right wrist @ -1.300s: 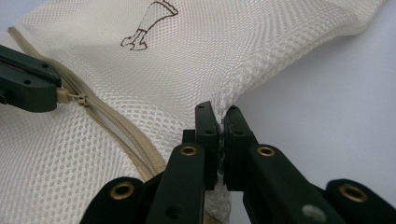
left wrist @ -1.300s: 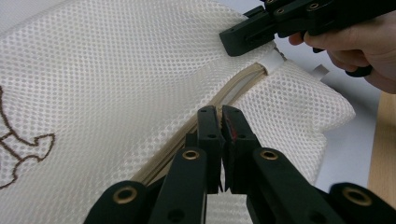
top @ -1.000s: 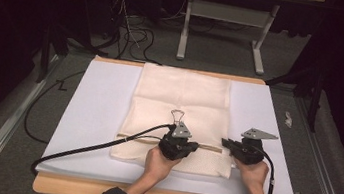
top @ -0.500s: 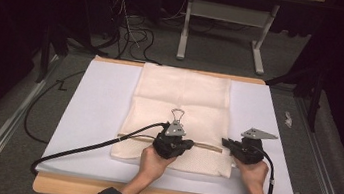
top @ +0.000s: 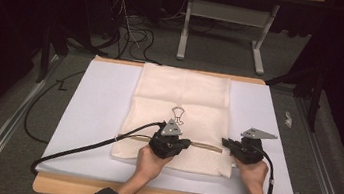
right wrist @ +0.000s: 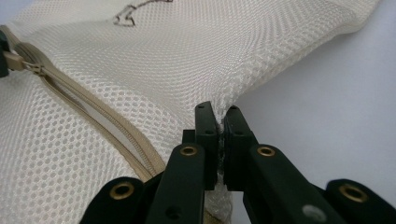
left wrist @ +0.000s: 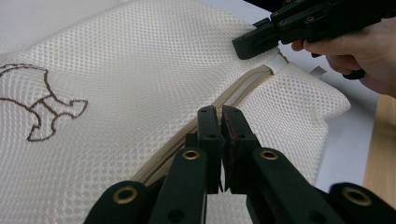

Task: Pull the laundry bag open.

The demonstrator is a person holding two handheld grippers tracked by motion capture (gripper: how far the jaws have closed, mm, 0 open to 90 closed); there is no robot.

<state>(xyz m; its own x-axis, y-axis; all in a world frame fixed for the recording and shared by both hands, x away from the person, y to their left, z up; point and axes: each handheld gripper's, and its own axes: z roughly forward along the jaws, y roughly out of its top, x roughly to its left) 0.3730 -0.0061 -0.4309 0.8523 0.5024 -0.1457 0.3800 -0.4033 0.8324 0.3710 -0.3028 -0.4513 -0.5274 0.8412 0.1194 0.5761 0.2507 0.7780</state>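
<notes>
Both grippers are clamped on the cream mesh laundry bag (top: 179, 120), which lies flat on the white sheet (top: 92, 112). Left gripper (left wrist: 219, 116) pinches the tan zipper (left wrist: 243, 86) mid-bag; since the earlier frame it has slid slightly left along it. Right gripper (right wrist: 218, 116) grips mesh at the bag's near right end, unmoved.

A cream mesh bag (top: 180, 118) with brown outline motif (top: 178, 114) lies on a white mat (top: 98, 102).

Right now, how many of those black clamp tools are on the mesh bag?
2. The left gripper sits mid-zipper on the mesh bag; the right gripper pinches its right edge.
</notes>
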